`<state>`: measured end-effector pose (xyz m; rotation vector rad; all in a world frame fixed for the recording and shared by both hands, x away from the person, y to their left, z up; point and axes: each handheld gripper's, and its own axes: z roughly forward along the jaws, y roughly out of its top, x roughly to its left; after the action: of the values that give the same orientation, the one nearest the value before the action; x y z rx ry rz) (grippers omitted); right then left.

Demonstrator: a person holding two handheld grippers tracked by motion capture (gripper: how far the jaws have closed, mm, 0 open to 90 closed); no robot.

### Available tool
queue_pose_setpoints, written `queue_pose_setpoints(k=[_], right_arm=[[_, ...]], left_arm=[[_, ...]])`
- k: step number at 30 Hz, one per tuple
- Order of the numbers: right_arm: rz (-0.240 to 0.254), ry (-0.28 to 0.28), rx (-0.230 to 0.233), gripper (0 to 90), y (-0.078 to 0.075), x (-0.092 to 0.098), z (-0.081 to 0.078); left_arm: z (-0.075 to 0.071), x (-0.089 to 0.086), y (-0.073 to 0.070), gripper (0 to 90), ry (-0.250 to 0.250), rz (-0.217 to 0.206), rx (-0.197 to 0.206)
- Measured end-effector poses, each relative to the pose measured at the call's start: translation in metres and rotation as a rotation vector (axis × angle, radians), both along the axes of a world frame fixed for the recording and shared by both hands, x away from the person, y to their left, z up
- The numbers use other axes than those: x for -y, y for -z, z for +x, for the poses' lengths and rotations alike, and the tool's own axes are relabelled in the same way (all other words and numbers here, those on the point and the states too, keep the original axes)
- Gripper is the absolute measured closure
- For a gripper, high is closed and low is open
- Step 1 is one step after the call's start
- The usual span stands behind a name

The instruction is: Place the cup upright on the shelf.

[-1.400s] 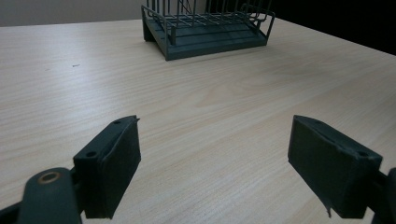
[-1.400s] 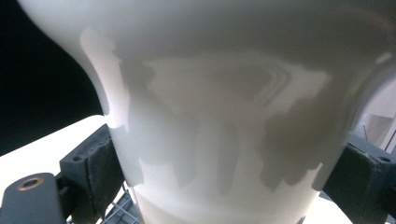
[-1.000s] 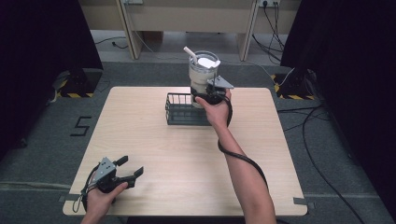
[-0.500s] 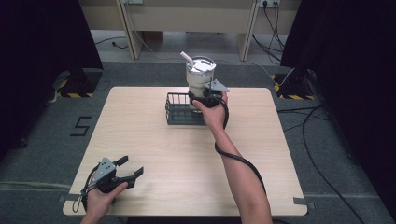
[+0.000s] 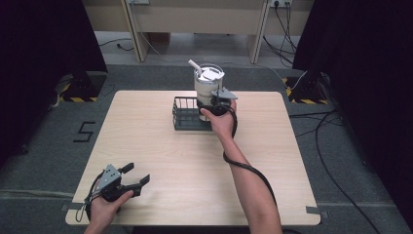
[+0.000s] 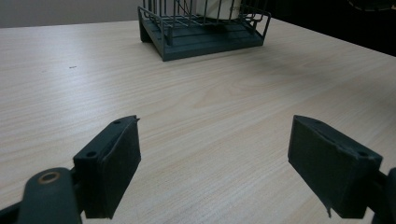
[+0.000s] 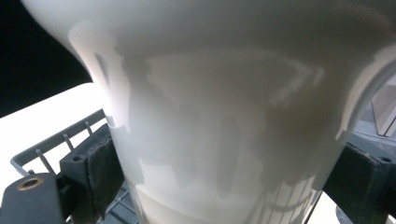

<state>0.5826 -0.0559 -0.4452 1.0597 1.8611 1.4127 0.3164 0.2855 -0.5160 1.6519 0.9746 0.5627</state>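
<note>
A tall white tumbler with a lid and a straw stands upright at the dark wire basket, its lower part inside the right side. My right gripper is shut on the tumbler's lower body, its black pads pressed on both sides of the glossy white wall. My left gripper rests near the table's front left corner, open, with nothing between its pads. From there the basket lies far ahead on the wood.
The light wooden table stretches bare between the two grippers. A cable trails from the right gripper along the forearm. Around the table lie dark floor, black curtains and floor cables.
The right gripper has carried the tumbler leftward and down, from beyond the basket's right end into the basket. The left gripper has stayed still.
</note>
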Motion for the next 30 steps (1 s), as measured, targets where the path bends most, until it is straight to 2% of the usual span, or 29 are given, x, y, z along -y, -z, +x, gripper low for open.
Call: queue_pose_setpoints(k=[9, 21, 30], right_arm=[[0.006, 0.006, 0.008, 10.7, 0.0034, -0.0004, -0.0011], [-0.006, -0.001, 0.045, 10.2, 0.0081, -0.0018, -0.0029], [0.012, 0.003, 0.051, 9.6, 0.0101, -0.0017, -0.0043]], left_arm=[[-0.0003, 0.0003, -0.0002, 16.4, 0.004, 0.003, 0.001], [-0.0009, 0.0010, -0.0007, 16.4, 0.007, 0.004, 0.005], [-0.0009, 0.0008, -0.0006, 16.3, 0.006, 0.004, 0.004]])
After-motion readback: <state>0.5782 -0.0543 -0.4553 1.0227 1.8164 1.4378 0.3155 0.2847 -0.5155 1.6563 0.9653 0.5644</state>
